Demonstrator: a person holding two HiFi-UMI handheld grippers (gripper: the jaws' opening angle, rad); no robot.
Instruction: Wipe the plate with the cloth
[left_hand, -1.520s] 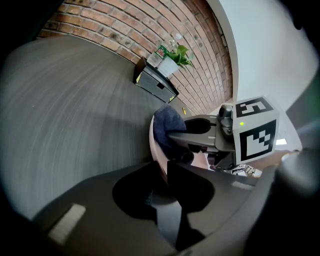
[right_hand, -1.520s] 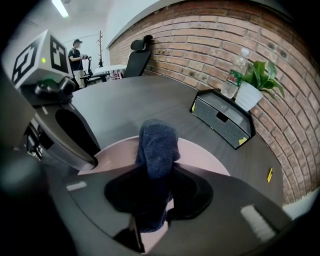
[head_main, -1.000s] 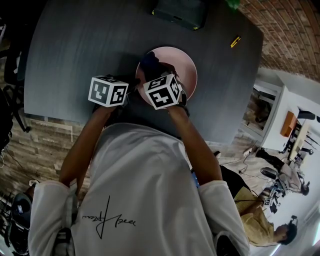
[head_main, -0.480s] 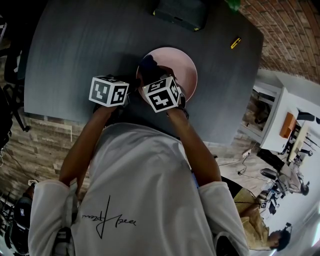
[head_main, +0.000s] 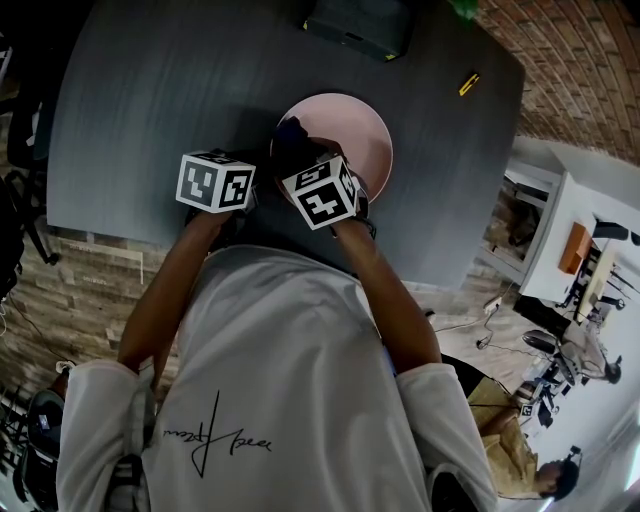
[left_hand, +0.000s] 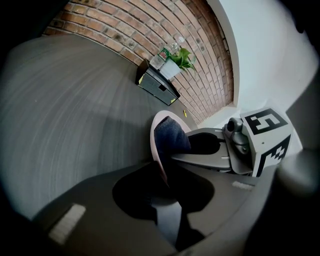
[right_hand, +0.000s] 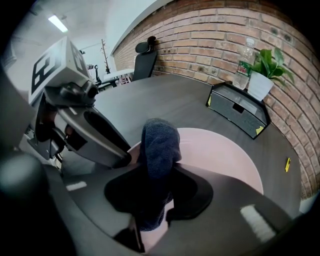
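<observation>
Right tool (right_hand: 152, 175) with cloth (right_hand: 159, 142) against plate (right_hand: 220, 155)

Left gripper (left_hand: 166, 194) occupies the frame from 4 to 8 o'clock, its two dark jaws closed on the near rim of the pink plate (left_hand: 159, 150), which is seen almost edge-on at centre. Right gripper (left_hand: 182, 149) enters from 3 o'clock, its marker cube (left_hand: 265, 137) at the right edge, its jaws clamped on the dark blue cloth (left_hand: 170, 135); the cloth lies against the plate's face. The grey table (left_hand: 75, 100) fills 9 to 11 o'clock. At 12 o'clock, a black box (left_hand: 156, 85), a potted plant (left_hand: 180, 57) and a bottle (left_hand: 161, 56) stand against the brick wall (left_hand: 125, 25).
</observation>
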